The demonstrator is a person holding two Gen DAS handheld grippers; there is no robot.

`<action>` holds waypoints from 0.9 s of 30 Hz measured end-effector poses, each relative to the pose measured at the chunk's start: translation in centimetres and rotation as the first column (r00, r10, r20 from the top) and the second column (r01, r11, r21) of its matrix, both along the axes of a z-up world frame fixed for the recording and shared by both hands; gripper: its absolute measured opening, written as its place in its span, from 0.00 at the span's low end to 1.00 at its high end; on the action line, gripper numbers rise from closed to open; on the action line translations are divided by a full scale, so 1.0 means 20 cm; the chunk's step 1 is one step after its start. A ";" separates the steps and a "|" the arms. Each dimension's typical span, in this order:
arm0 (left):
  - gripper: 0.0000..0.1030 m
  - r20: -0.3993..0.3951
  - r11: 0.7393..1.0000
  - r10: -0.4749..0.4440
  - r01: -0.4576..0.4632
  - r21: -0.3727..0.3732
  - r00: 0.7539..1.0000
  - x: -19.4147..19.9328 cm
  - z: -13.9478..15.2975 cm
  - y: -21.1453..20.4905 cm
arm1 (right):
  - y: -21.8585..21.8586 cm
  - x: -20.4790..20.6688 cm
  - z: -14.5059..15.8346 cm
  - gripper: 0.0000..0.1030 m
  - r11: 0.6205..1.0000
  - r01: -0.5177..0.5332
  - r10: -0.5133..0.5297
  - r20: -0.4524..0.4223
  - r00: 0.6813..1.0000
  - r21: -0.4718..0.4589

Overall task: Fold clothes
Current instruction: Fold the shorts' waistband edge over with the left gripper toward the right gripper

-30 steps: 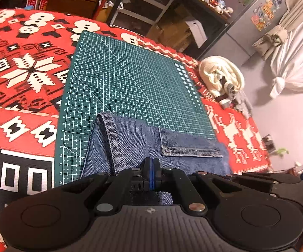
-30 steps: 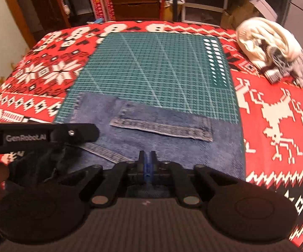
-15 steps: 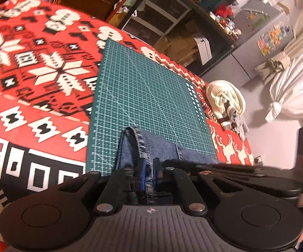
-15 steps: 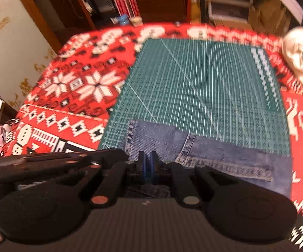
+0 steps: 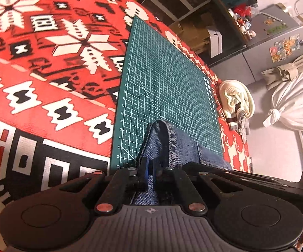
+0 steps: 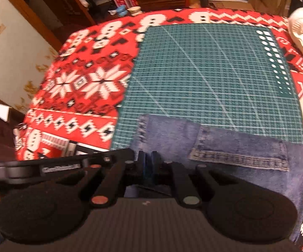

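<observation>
Denim jeans (image 5: 185,147) pinched in both our left gripper (image 5: 149,168) and right gripper (image 6: 148,163), fingers closed on the near edge, lifting it to fold over the green mat (image 5: 168,88).

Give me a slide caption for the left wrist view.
Left gripper clamps folded blue denim jeans above the green gridded cutting mat.

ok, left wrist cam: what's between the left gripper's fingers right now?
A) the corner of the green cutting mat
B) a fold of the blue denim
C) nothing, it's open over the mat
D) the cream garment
B. The left gripper has its fingers closed on a raised fold of the denim, which rises off the cutting mat; the cream garment lies apart near the blanket's far edge.
</observation>
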State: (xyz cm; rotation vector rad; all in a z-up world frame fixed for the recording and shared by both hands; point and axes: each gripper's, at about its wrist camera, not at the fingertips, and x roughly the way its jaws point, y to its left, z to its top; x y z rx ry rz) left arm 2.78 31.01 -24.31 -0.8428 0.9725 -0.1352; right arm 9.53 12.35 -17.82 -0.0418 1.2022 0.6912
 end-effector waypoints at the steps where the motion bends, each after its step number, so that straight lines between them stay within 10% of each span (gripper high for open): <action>1: 0.04 -0.004 1.000 -0.002 0.002 -0.012 1.000 0.00 0.00 0.01 | 0.02 0.00 -0.02 0.07 1.000 -0.007 0.007 0.003 1.000 -0.030; 27: 0.04 0.090 0.980 -0.193 0.197 -0.038 0.977 -0.06 0.11 -0.08 | -0.09 -0.05 0.05 0.06 0.996 0.031 -0.039 -0.103 0.994 -0.078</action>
